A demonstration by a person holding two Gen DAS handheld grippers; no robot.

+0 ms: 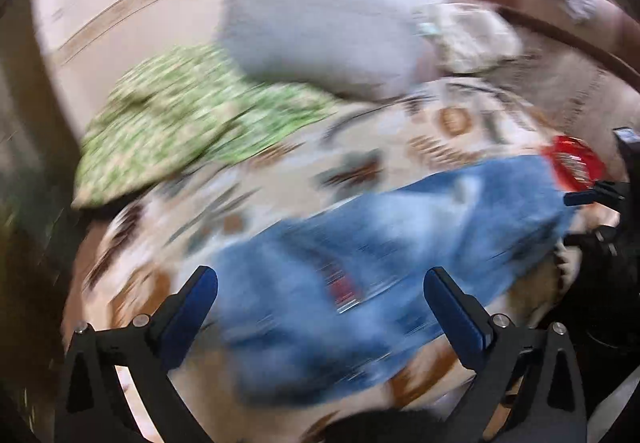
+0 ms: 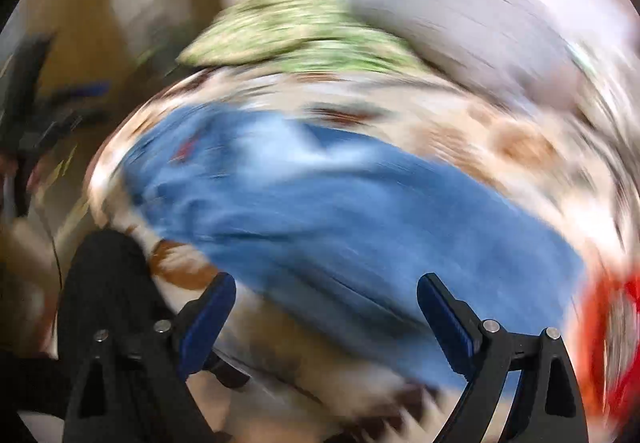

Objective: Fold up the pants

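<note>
Both wrist views are heavily motion-blurred, so treat fine detail as unreadable.

Left gripper [image 1: 320, 285]: your fingers stand spread wide apart, with nothing between the blue pads [image 1: 191, 317]. The gripper hangs above the near portion of the pants [image 1: 380, 243].

Right gripper [image 2: 326, 293]: your fingers are likewise spread wide, and nothing is pinched between them. The gripper sits over the near edge of the same garment. In the left wrist view, part of this gripper shows at the far right edge of the frame, just beside the end of the pants.

Pants: the blue denim pants lie spread across a patterned bedspread [image 1: 400, 147] in cream, brown and grey tones. In the left wrist view they run diagonally from the lower centre up toward the right. In the right wrist view they run from the upper left down to the lower right. A small red patch shows on the denim; the blur prevents you from identifying it.

Surroundings: a green patterned cloth [image 1: 192, 123] lies at the far side of the bedspread. A grey pillow [image 1: 320, 39] rests just beside it, overlapping its edge. A red item [image 1: 574, 161] lies near the right-hand end of the pants; you cannot tell whether it touches them.
</note>
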